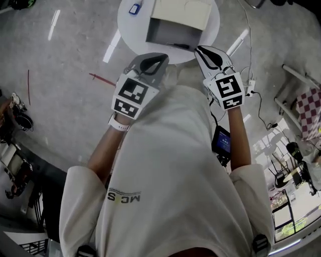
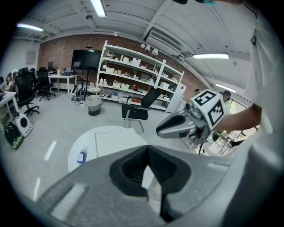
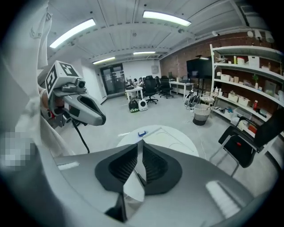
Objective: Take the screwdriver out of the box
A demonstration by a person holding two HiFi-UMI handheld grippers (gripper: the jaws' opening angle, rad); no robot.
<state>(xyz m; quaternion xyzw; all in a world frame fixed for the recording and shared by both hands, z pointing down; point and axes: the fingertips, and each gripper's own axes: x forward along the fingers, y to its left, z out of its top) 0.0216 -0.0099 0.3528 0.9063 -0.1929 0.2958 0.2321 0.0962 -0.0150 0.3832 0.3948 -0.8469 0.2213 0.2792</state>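
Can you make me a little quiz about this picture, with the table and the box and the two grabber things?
1. True or false: the box stands on the round white table.
2. What colour is the small thing lying on the table near the box? A red, B blue, C green.
3. Fill the gap: the left hand-held gripper and the right hand-held gripper each hold ____.

Key: 1 true; 2 B; 3 nothing.
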